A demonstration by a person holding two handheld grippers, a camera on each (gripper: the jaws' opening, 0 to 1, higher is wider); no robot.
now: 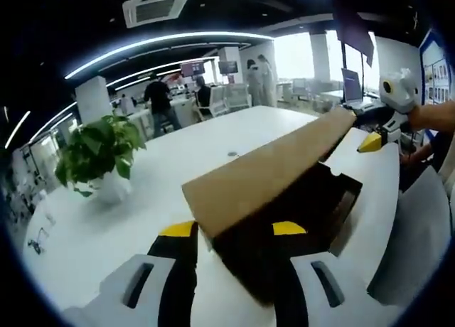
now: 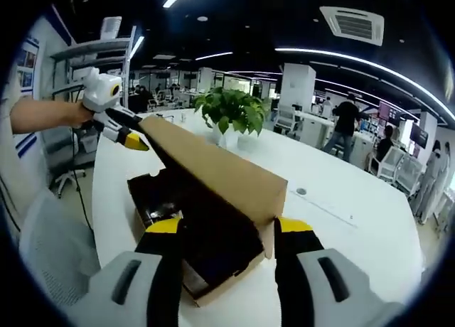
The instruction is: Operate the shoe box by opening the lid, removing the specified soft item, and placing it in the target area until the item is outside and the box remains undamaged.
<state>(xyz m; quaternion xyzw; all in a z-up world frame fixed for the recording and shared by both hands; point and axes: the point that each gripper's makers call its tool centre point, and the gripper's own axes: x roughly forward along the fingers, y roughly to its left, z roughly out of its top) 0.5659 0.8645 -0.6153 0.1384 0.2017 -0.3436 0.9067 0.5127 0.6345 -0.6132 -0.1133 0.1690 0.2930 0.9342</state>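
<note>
Now box (image 2: 206,234) runs long between both grippers, lid (image 2: 213,167) half up. Left gripper (image 1: 234,231) and right gripper (image 2: 229,224) sit wide open at opposite ends, maybe touching, holding nothing.

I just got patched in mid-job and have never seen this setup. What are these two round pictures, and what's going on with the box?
No robot arm here: a person holds a two-jaw gripper in each hand, and each carries a fisheye camera looking along its own jaws.

In the left gripper view, the left gripper straddles one end of the raised lid; the other gripper appears at far right. In the right gripper view, the right gripper straddles the opposite end, with the other gripper at upper left.

The box sits on a white table, dark inside; I can't make out its contents. A potted plant stands nearby.
</note>
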